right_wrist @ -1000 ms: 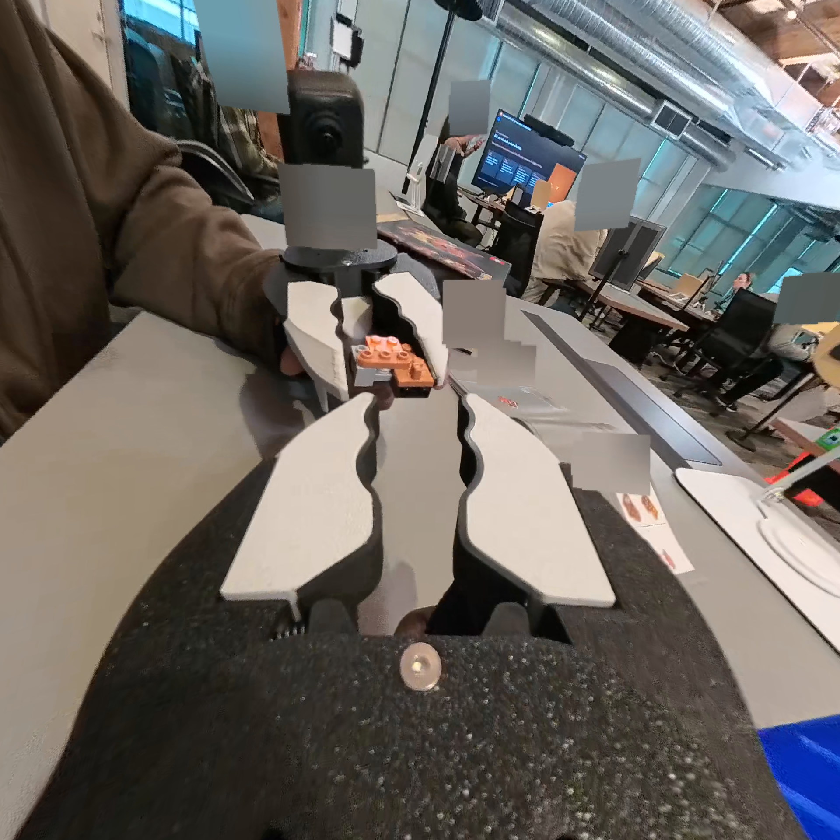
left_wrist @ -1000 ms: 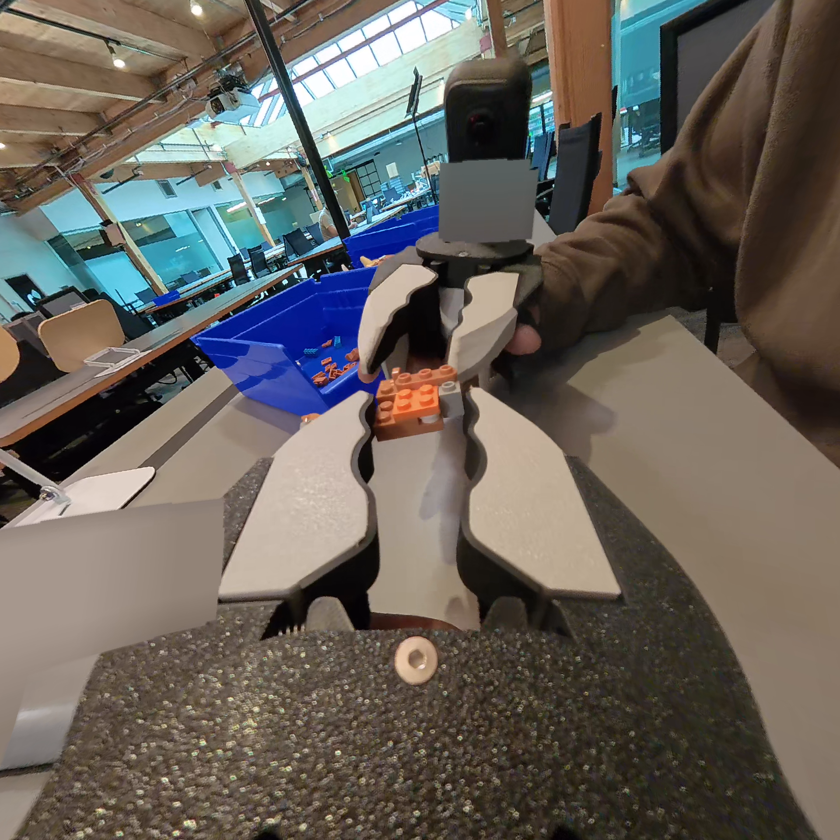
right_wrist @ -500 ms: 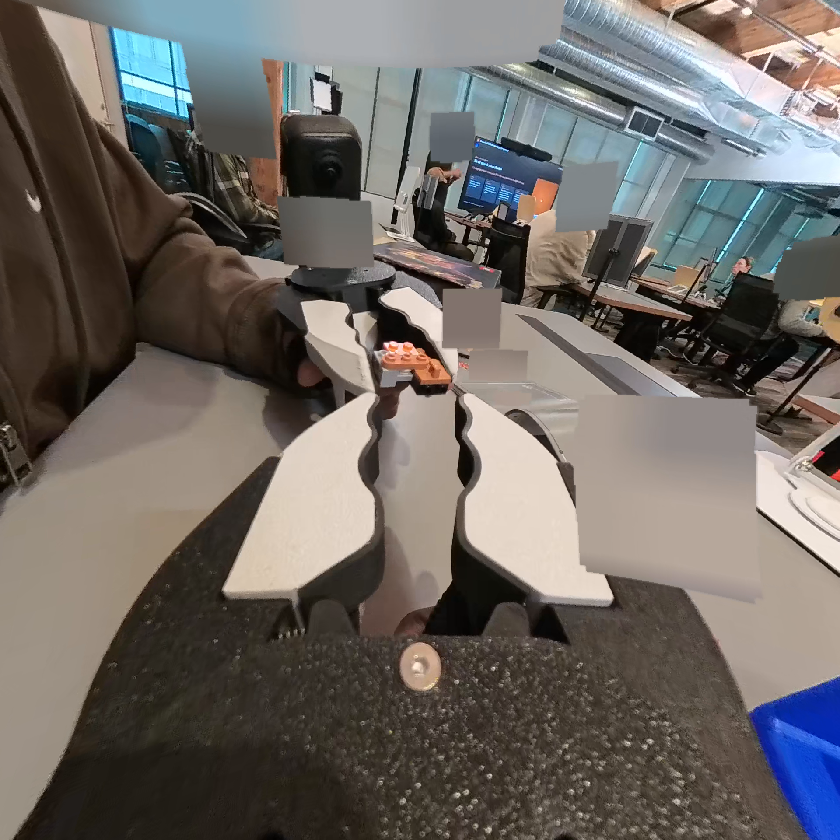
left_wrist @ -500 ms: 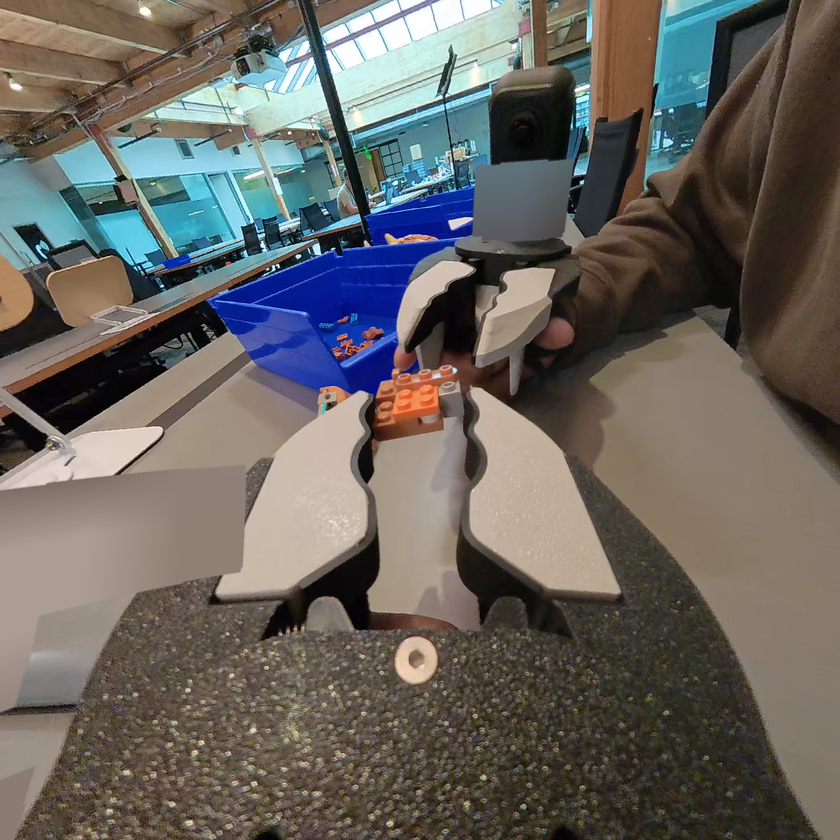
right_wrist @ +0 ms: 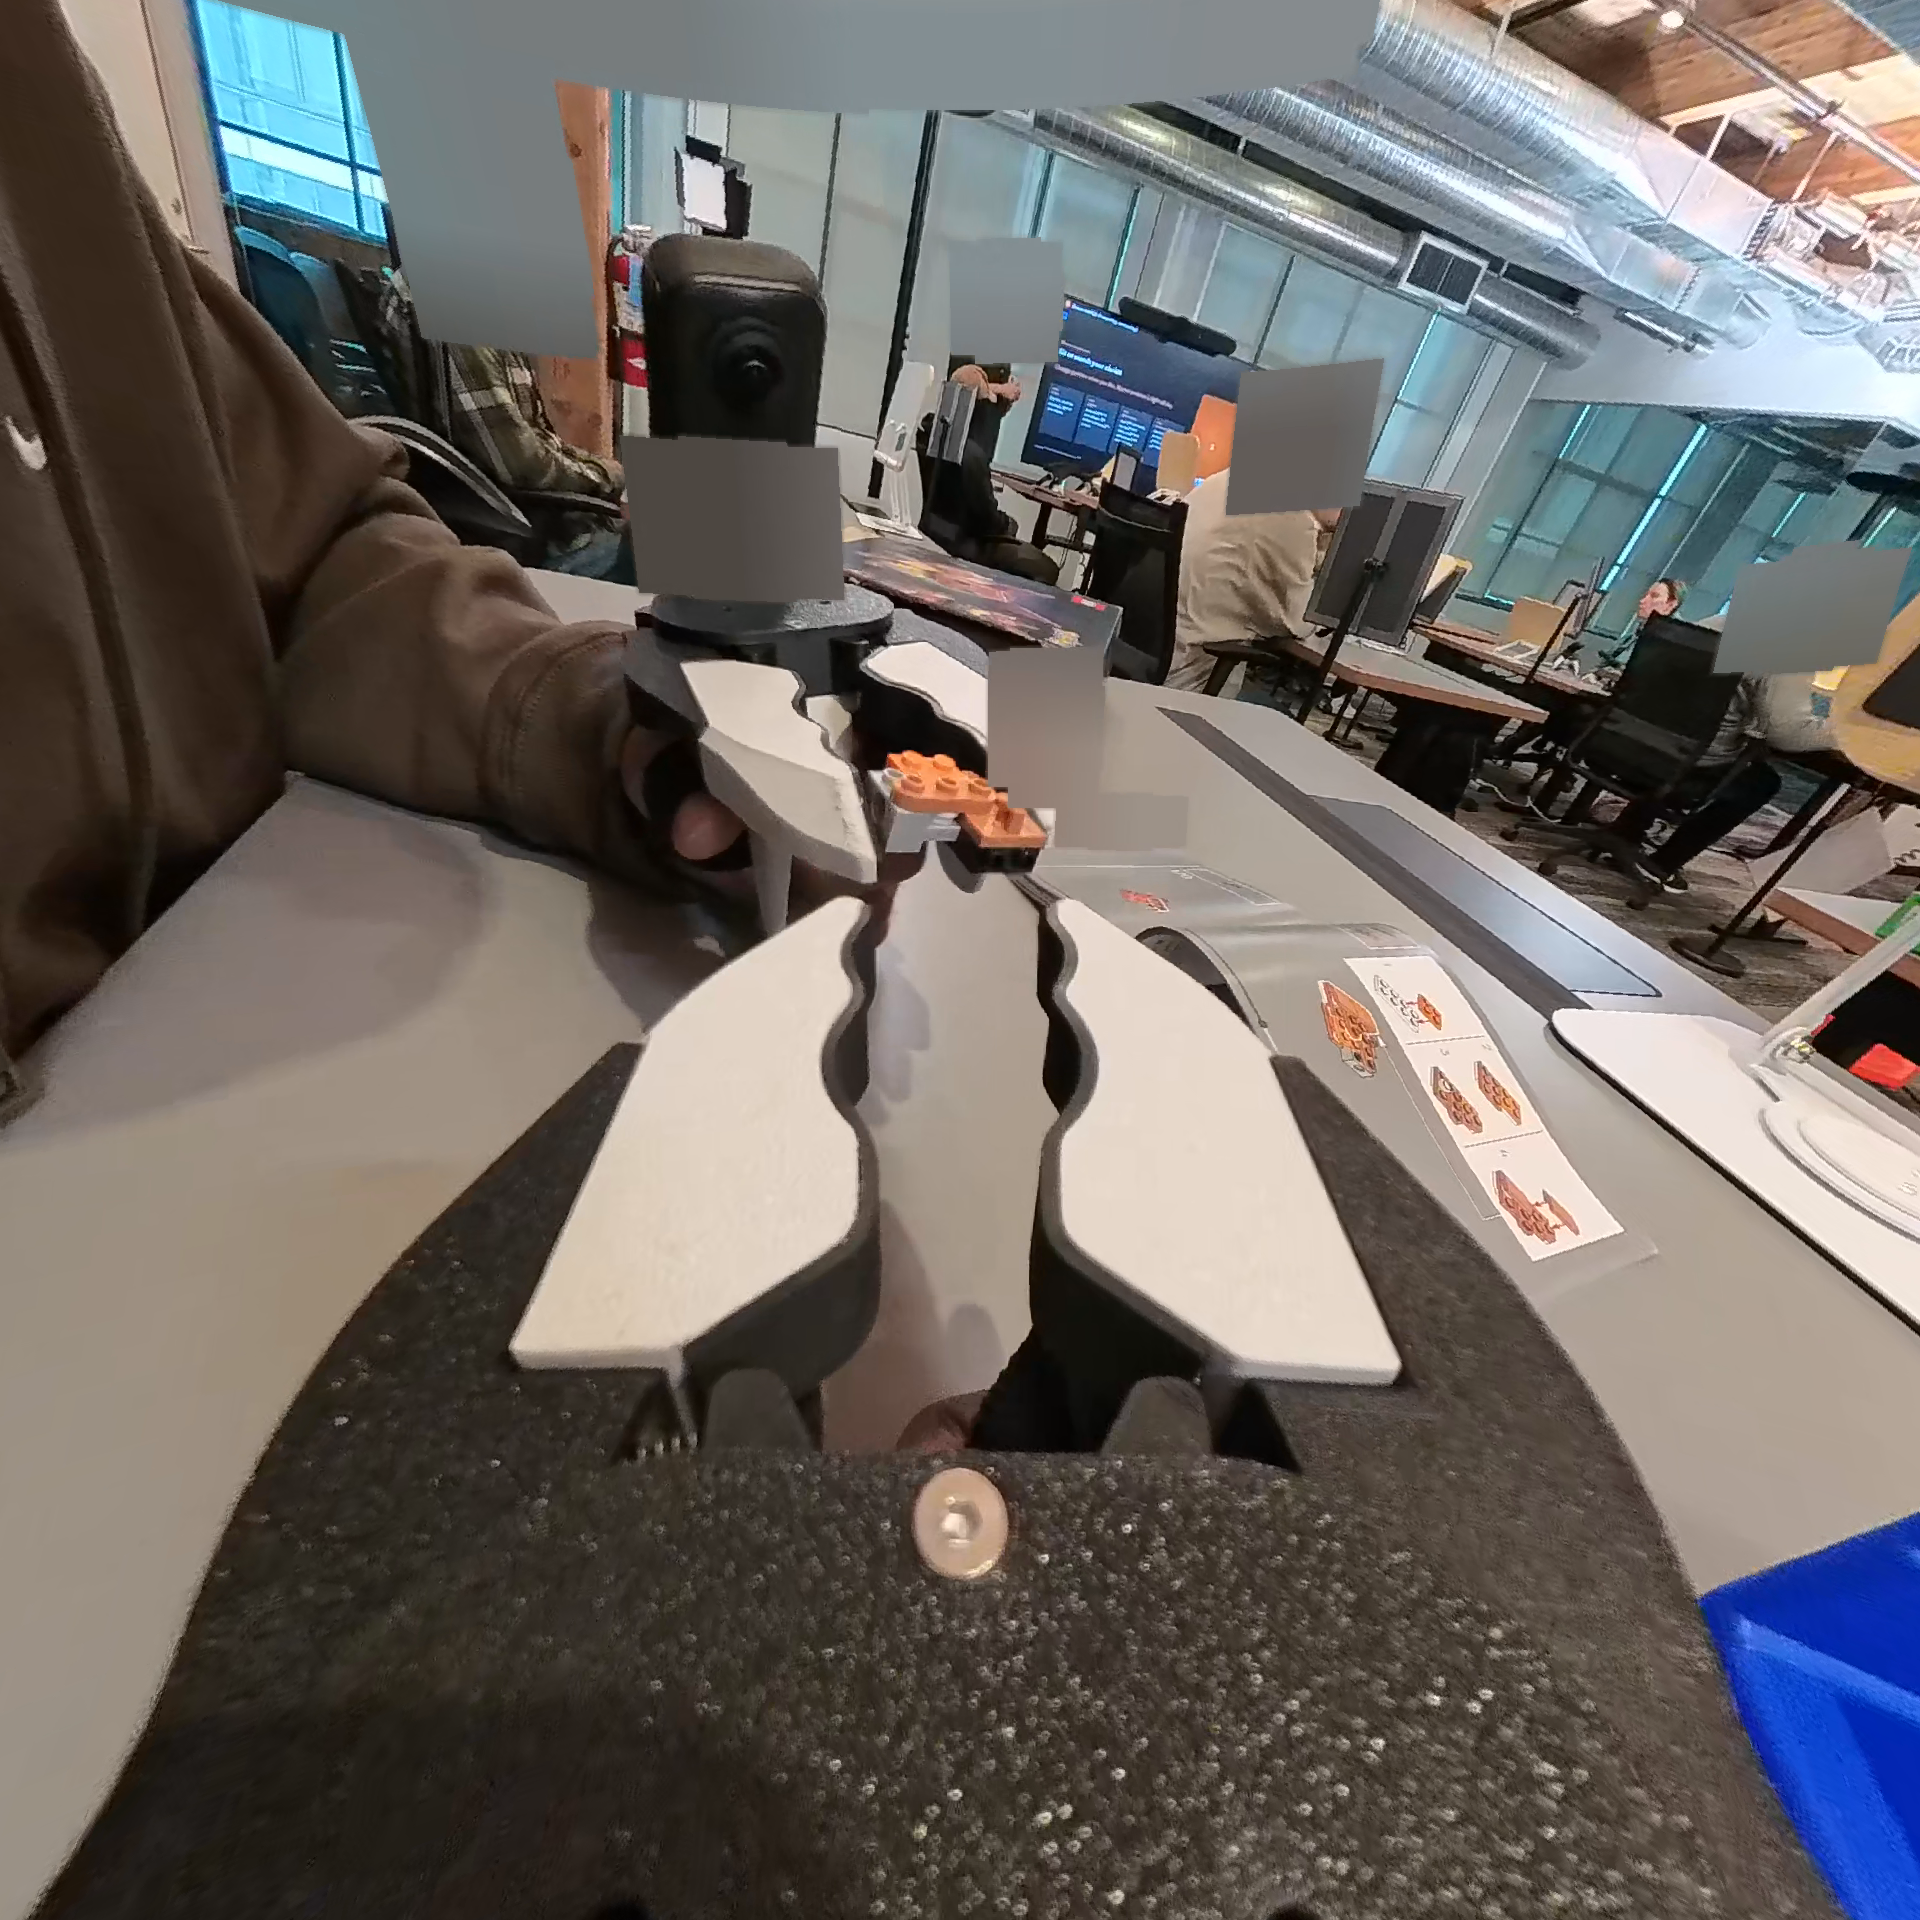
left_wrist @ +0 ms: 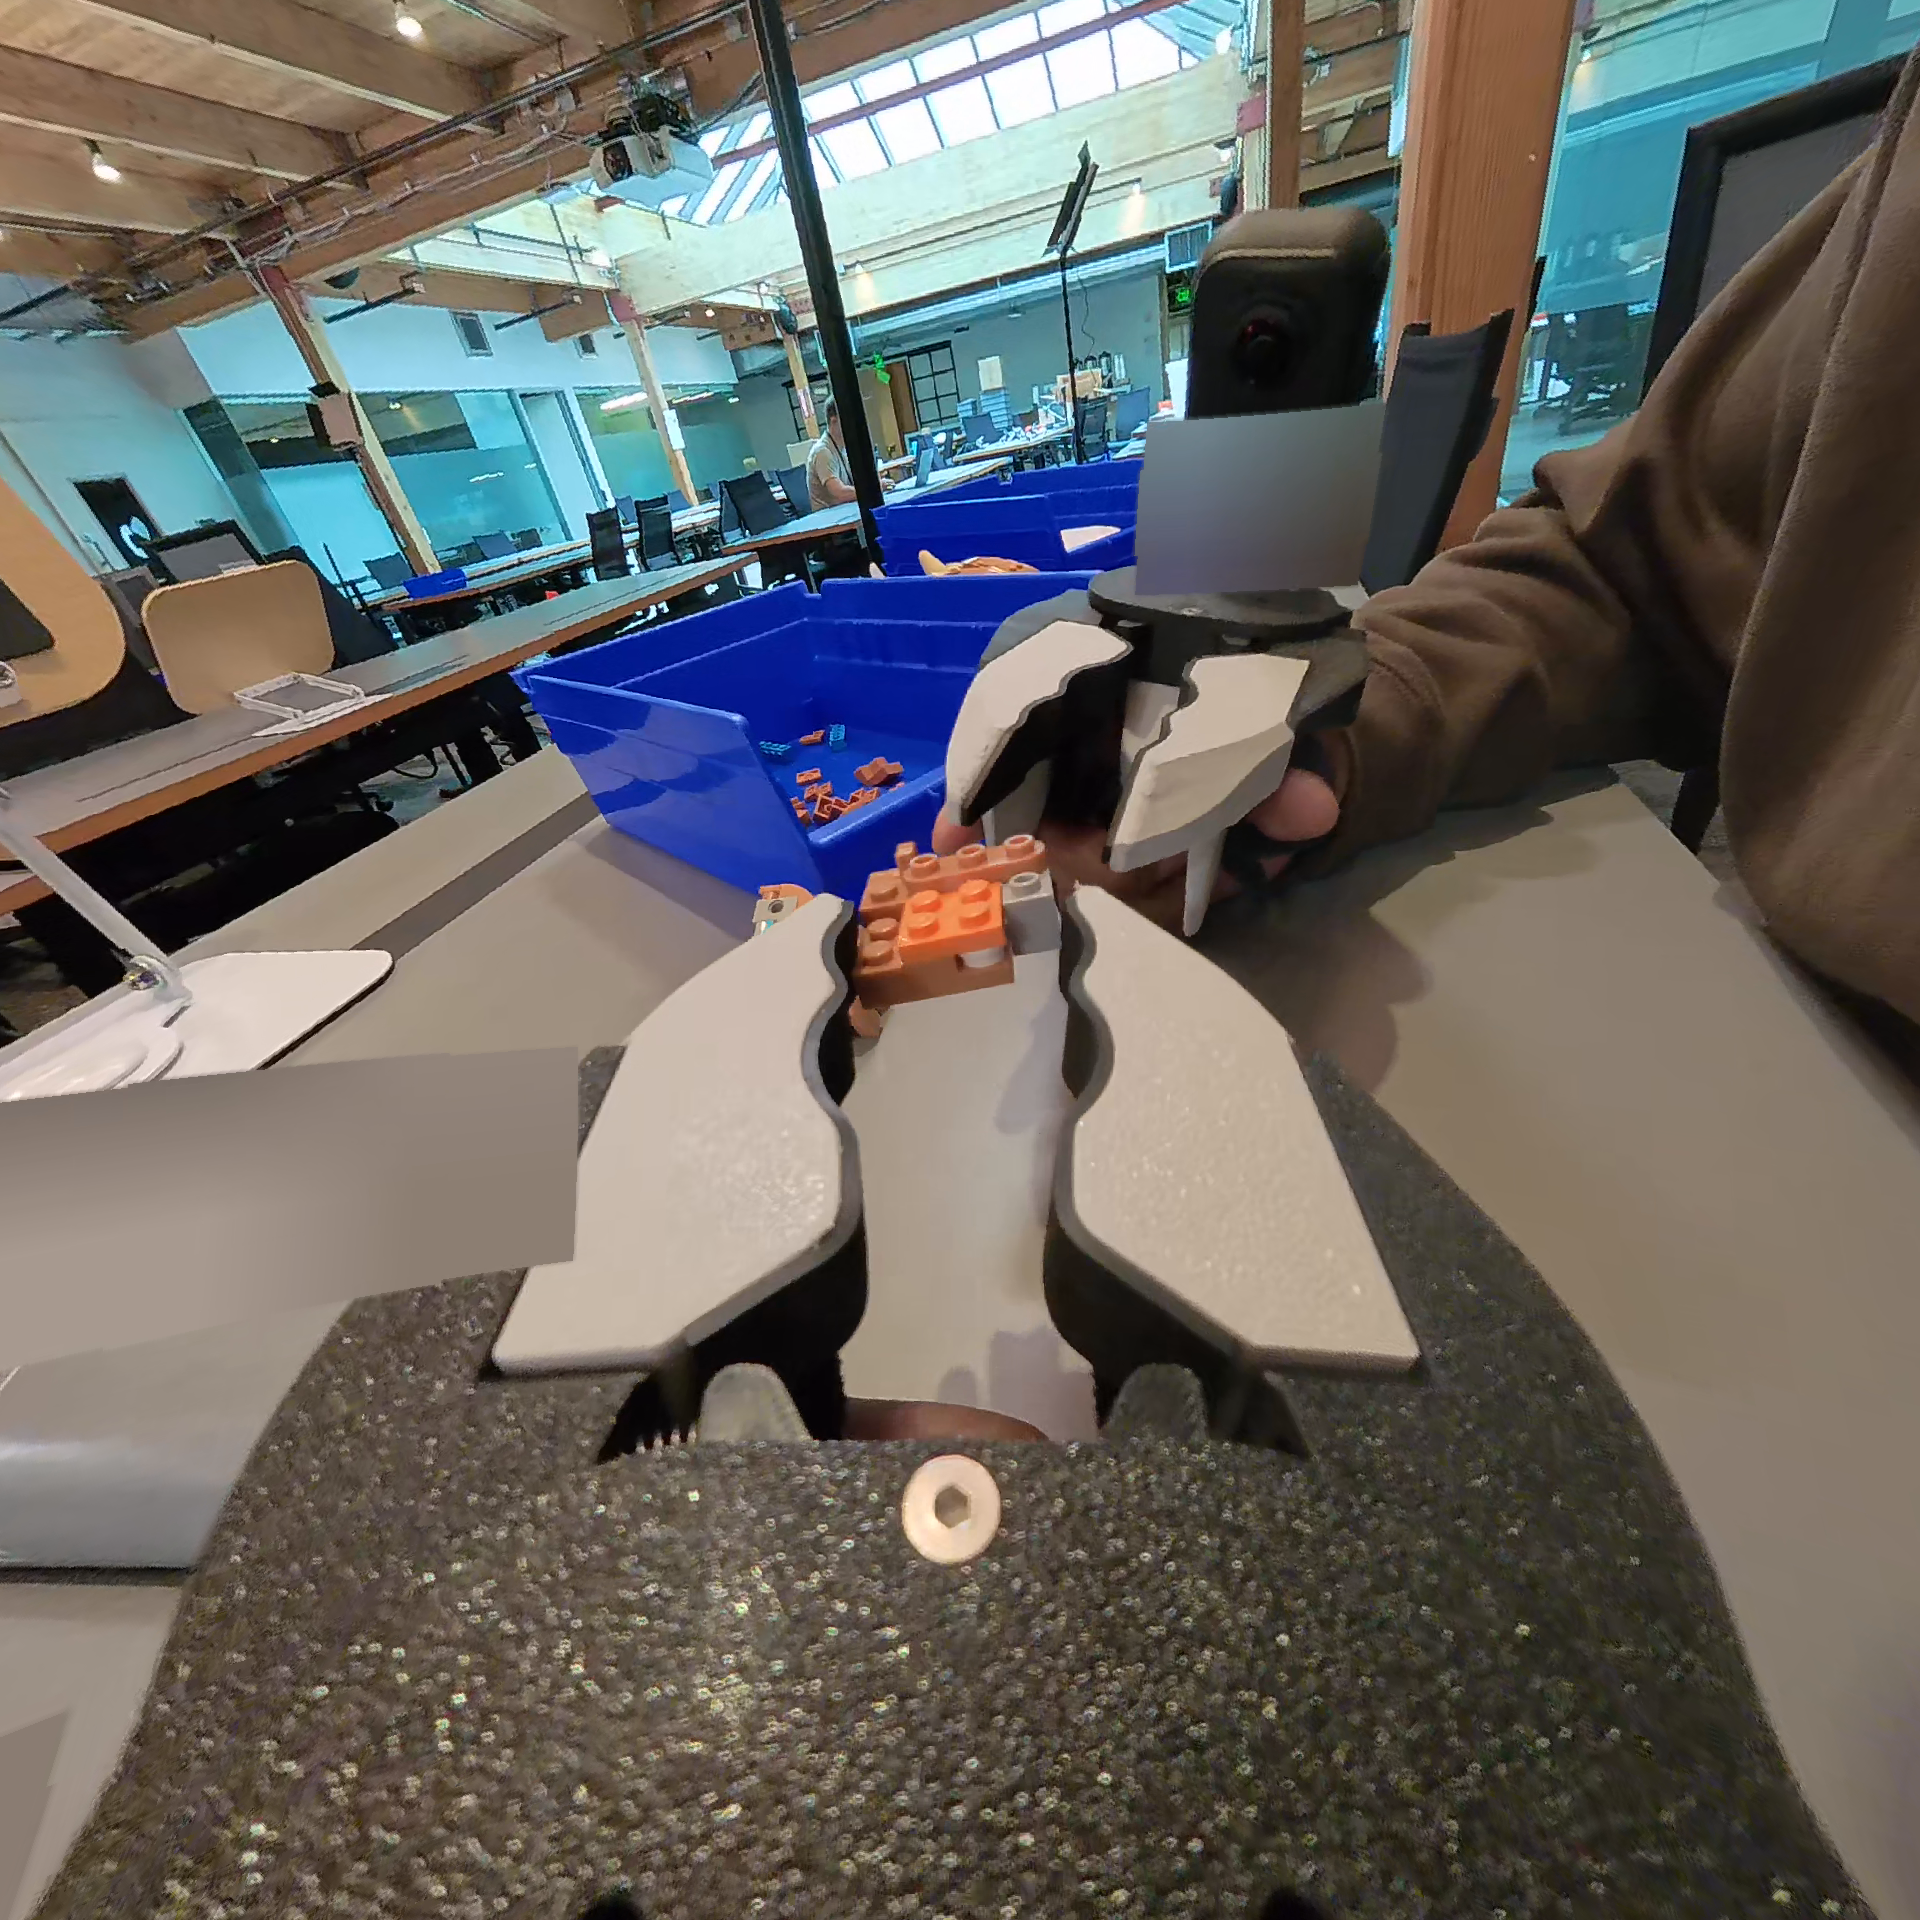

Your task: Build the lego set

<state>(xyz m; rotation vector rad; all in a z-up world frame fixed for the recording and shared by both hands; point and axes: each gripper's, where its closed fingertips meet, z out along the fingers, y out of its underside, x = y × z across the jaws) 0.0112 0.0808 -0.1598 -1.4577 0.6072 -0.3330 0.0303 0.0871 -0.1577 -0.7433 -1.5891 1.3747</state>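
bricks (left_wrist: 940,920): glossy plastic | bin (left_wrist: 665,748): shiny plastic | table (left_wrist: 1558,1091): matt, probably laminate

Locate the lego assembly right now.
The lego assembly sits at the left gripper fingertips, clamped above the table; the blue bin lies just beyond, the open right gripper close behind it.

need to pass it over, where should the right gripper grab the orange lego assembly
Probably the brown plate end of the orange lego assembly, jutting free beyond the left gripper. Bring the open right gripper in from opposite, jaws across the plate's side edges; the left jaws hold the rest.
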